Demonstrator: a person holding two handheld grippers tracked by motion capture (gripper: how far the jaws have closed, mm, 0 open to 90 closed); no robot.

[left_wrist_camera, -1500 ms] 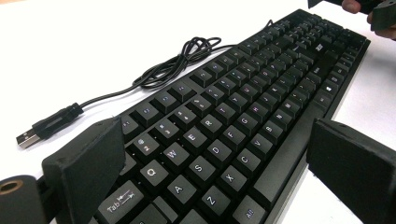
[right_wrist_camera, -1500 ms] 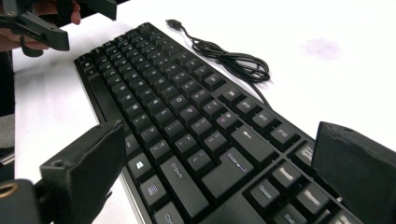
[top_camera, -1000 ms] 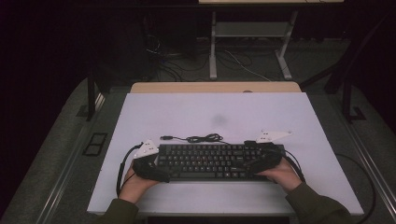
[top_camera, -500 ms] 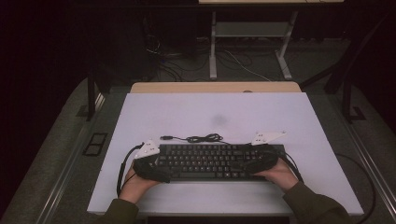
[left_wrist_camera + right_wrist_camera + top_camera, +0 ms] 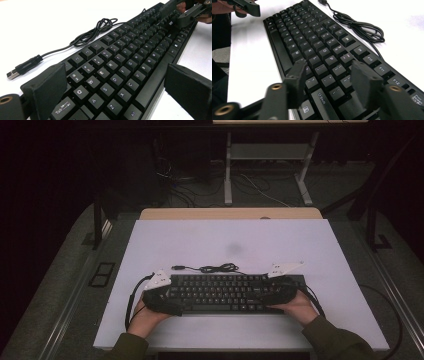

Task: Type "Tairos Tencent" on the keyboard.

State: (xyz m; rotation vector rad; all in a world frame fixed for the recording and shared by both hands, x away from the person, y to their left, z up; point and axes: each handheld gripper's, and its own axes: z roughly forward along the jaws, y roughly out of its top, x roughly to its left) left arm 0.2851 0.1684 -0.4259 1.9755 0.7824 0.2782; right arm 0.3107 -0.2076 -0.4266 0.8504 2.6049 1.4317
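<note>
On the white tabletop [image 5: 150, 250], the black keyboard [image 5: 220, 292] is straddled by the released left claw [image 5: 112, 87]. The right claw [image 5: 327, 77], lately narrowing, is seen hovering unclenched above keys.

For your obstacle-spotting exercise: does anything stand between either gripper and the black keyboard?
Nothing visible does. The left gripper straddles the keyboard at its Tab end, jaws wide apart. The right gripper, whose jaws have just been closing, hangs directly over the keys near Shift.
</note>
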